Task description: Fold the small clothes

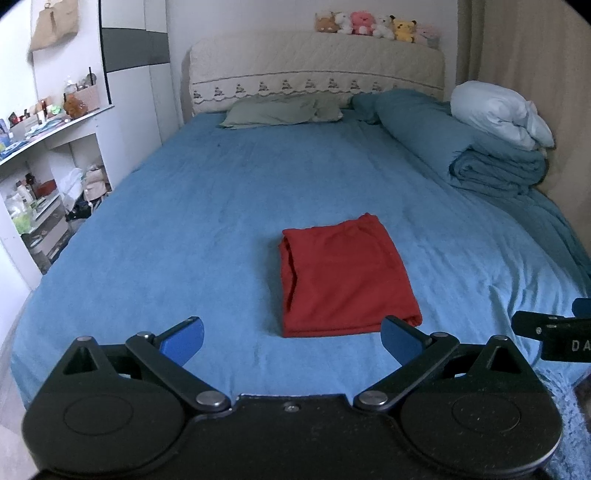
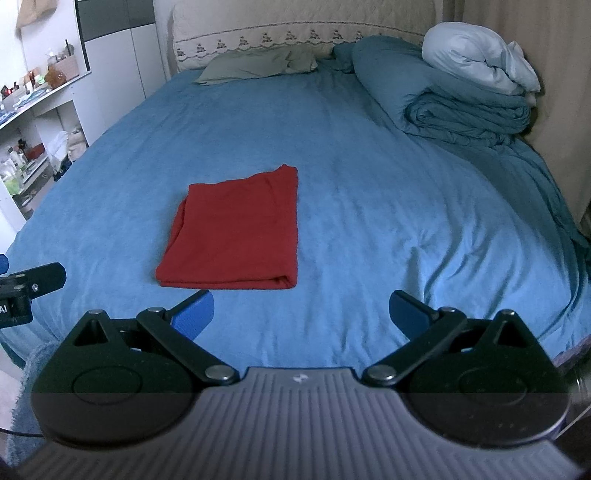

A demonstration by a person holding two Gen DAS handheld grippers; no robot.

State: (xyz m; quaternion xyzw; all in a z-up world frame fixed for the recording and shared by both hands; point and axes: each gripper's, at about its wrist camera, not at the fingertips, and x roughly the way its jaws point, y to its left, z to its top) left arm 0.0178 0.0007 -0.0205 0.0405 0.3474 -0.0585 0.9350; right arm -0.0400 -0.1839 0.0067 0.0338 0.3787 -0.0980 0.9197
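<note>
A red garment (image 1: 345, 275) lies folded into a neat rectangle on the blue bed sheet (image 1: 221, 206). It also shows in the right wrist view (image 2: 236, 229), left of centre. My left gripper (image 1: 291, 338) is open and empty, held just short of the garment's near edge, not touching it. My right gripper (image 2: 301, 310) is open and empty, in front of and to the right of the garment. Part of the right gripper (image 1: 554, 332) shows at the right edge of the left wrist view; part of the left gripper (image 2: 26, 291) shows at the left edge of the right wrist view.
A green pillow (image 1: 280, 110) lies at the headboard. A folded teal duvet (image 1: 495, 166) with a pale pillow (image 1: 498, 114) on it sits at the bed's far right. Cluttered shelves (image 1: 40, 192) stand left of the bed. Plush toys (image 1: 373, 24) line the headboard top.
</note>
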